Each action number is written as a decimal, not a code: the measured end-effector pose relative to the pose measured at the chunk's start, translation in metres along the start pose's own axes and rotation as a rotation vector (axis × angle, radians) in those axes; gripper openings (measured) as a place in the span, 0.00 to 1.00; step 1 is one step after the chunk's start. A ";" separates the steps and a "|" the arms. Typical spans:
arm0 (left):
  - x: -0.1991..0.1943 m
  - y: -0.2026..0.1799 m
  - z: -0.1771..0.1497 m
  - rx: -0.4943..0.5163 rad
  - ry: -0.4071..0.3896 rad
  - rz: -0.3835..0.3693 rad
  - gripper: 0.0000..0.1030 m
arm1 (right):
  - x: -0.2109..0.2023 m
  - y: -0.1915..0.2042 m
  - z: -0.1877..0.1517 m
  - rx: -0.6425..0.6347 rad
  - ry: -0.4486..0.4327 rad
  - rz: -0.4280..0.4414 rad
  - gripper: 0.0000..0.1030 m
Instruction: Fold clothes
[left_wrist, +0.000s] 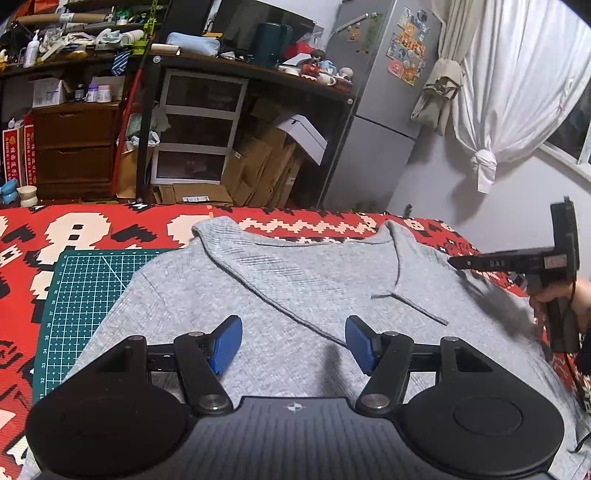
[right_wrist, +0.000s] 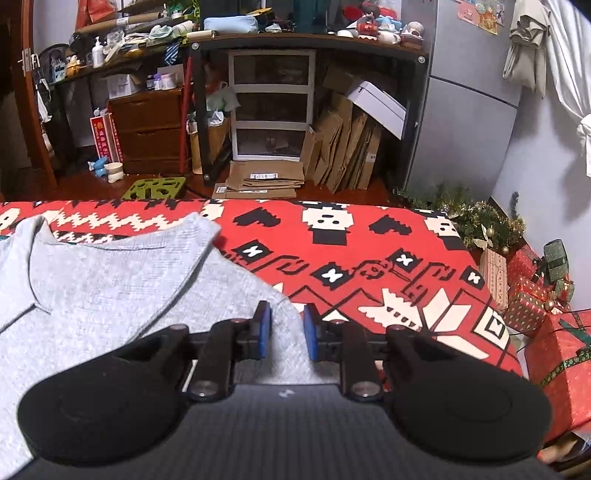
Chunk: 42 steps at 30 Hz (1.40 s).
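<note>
Left wrist view: the left tongs (left_wrist: 293, 343) are hovering with their blue pads (left_wrist: 227, 341) standing well apart, nothing between them. The grey sweater (left_wrist: 295, 291) is lying spread just ahead of and beneath these tongs, on a red patterned blanket (left_wrist: 92, 229), its left part covering a green cutting mat (left_wrist: 88, 288). To the right, the right tongs (left_wrist: 456, 261) are reaching over the sweater's far shoulder, gripped by a hand (left_wrist: 554, 295).

Right wrist view: the right tongs (right_wrist: 287, 332) are standing slightly apart, clamping nothing. The sweater's (right_wrist: 110, 295) edge is lying below and to the left of them, with blanket (right_wrist: 369, 258) stretching ahead and right. Wrapped gift boxes (right_wrist: 532, 302) are sitting far right.
</note>
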<state>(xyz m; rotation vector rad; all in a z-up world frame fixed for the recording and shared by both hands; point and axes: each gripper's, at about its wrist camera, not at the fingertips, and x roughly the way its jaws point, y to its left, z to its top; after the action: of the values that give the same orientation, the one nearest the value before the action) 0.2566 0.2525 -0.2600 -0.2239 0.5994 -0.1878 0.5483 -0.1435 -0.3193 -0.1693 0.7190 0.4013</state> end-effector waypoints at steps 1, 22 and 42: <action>0.000 -0.001 0.000 0.004 0.000 -0.001 0.59 | 0.001 -0.001 0.001 -0.004 0.002 -0.005 0.13; 0.002 0.003 0.000 -0.019 0.008 -0.015 0.59 | 0.008 -0.031 0.011 0.093 -0.016 0.008 0.21; 0.003 0.003 -0.001 -0.010 0.011 -0.014 0.59 | 0.001 -0.014 0.003 -0.049 -0.010 0.016 0.01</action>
<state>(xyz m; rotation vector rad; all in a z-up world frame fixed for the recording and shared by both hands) 0.2591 0.2549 -0.2628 -0.2369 0.6095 -0.1998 0.5567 -0.1553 -0.3171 -0.2077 0.7010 0.4345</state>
